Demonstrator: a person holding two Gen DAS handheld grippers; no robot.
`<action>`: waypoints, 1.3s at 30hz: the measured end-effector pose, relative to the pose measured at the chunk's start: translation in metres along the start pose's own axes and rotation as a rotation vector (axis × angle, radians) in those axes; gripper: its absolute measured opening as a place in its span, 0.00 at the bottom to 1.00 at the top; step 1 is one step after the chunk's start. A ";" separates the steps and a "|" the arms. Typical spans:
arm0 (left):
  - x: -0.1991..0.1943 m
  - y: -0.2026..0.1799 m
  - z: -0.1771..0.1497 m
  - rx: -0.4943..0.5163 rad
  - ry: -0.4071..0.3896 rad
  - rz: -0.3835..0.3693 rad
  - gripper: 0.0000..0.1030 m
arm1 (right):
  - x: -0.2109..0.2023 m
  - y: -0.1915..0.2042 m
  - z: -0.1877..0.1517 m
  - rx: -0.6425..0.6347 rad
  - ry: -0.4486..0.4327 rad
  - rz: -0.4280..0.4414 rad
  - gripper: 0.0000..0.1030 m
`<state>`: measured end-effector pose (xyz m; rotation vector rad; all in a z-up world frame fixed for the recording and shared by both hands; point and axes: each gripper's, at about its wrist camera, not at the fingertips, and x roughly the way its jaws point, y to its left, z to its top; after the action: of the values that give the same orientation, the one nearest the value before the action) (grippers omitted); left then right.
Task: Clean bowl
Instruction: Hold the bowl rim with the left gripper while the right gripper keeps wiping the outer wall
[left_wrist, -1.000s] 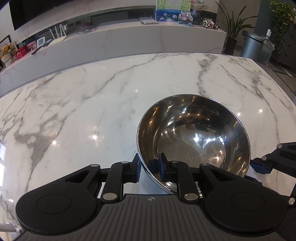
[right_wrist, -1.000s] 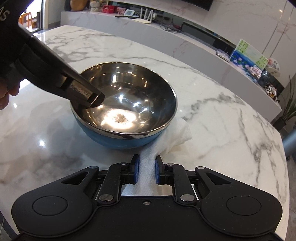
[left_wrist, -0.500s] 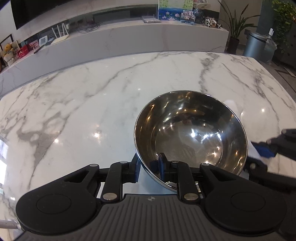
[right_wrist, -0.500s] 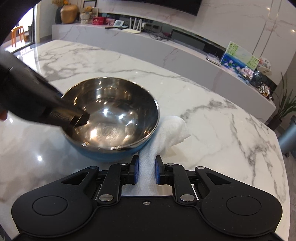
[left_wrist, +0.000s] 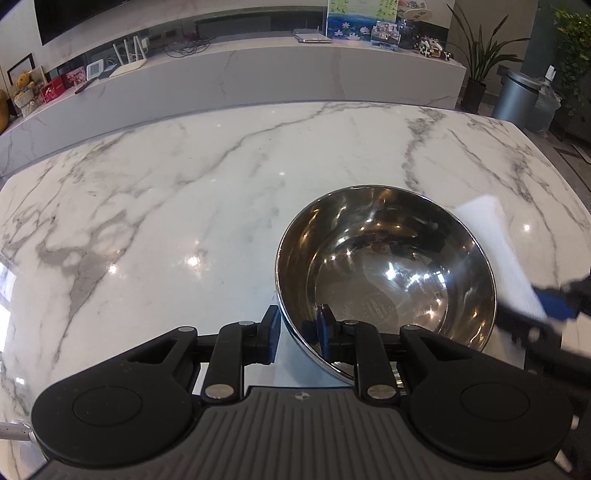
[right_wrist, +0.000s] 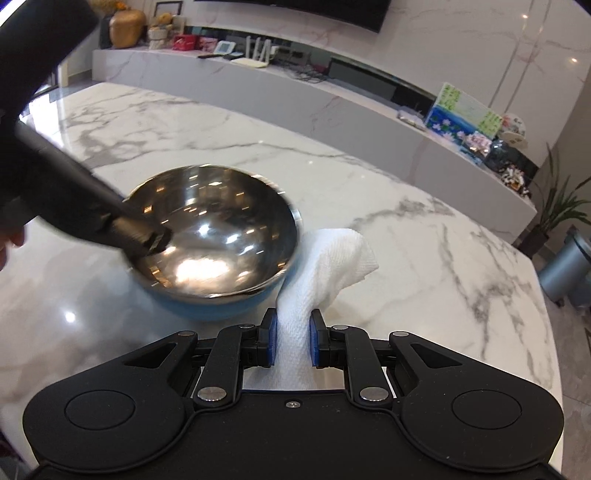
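— Near the right edge of the marble tabletop (left_wrist: 184, 192), where's the bowl? I've only got your feed.

— I have the stainless steel bowl (left_wrist: 384, 266) there, blue on the outside. My left tongs (left_wrist: 297, 330) are clamped on its near rim, one pad inside, one outside, and the bowl looks tipped a little.

— And the other side?

— My right tongs (right_wrist: 293, 341) are pinched together on a white paper towel (right_wrist: 328, 266). Its free end lies against the tabletop just beside the bowl's wall, touching or nearly so.

— So which step are we at?

— I'd say the wipe hasn't begun: the towel is outside the bowl. The picture is blurred, so I can't tell whether the inside is dirty.

— Next move?

— I reckon I need to lift the towel over the rim and press it onto the inner wall, while the left side braces the bowl. The steel looks slick, so it could slip from the grip.
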<state>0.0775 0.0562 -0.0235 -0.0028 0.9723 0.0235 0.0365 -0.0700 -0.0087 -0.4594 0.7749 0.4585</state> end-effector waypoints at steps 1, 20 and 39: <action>0.000 -0.001 0.000 0.004 0.000 0.001 0.18 | 0.001 0.002 -0.001 -0.004 0.005 0.000 0.15; -0.006 -0.006 -0.006 -0.012 0.055 -0.059 0.35 | 0.015 -0.007 0.009 0.032 -0.038 -0.037 0.15; -0.008 -0.002 0.001 -0.015 -0.005 -0.026 0.37 | 0.018 0.013 -0.006 -0.021 0.048 0.021 0.15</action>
<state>0.0741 0.0545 -0.0163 -0.0291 0.9671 0.0072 0.0370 -0.0592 -0.0289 -0.4832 0.8222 0.4773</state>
